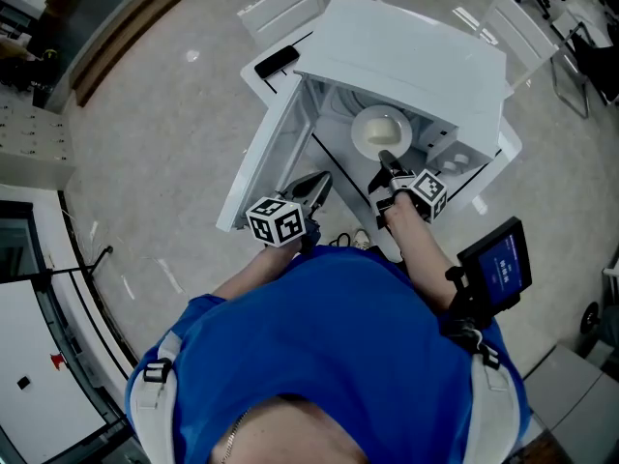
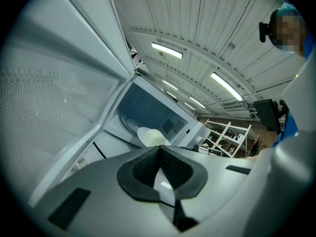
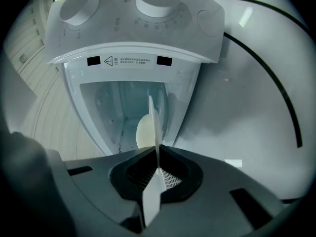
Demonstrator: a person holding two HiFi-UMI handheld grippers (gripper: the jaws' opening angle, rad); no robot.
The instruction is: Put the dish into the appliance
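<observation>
Item under inspection: one dish [image 1: 379,131], round, cream-white and shallow, with a smooth, unmarked surface and a thin rim. From the head view it sits inside the open cavity of the white microwave [image 1: 416,51], with only its near edge reaching back toward the opening. Whether it rests on the cavity floor cannot be told.

Right gripper [image 1: 387,158]: pinching the dish at its near rim. In the right gripper view the dish [image 3: 154,132] shows edge-on as a narrow pale blade, clamped between the dark pads of that gripper [image 3: 157,169] and running forward into the cavity. Two round white knobs [image 3: 78,6] stand on the control panel at the top of that view.

Left gripper [image 1: 319,184]: just outside the opening, near the swung-out door [image 1: 266,158], to the left of the right gripper. In its own view the left gripper [image 2: 159,162] has its pads pressed together with nothing between them; the dish [image 2: 150,136] shows beyond them, inside the cavity.
</observation>
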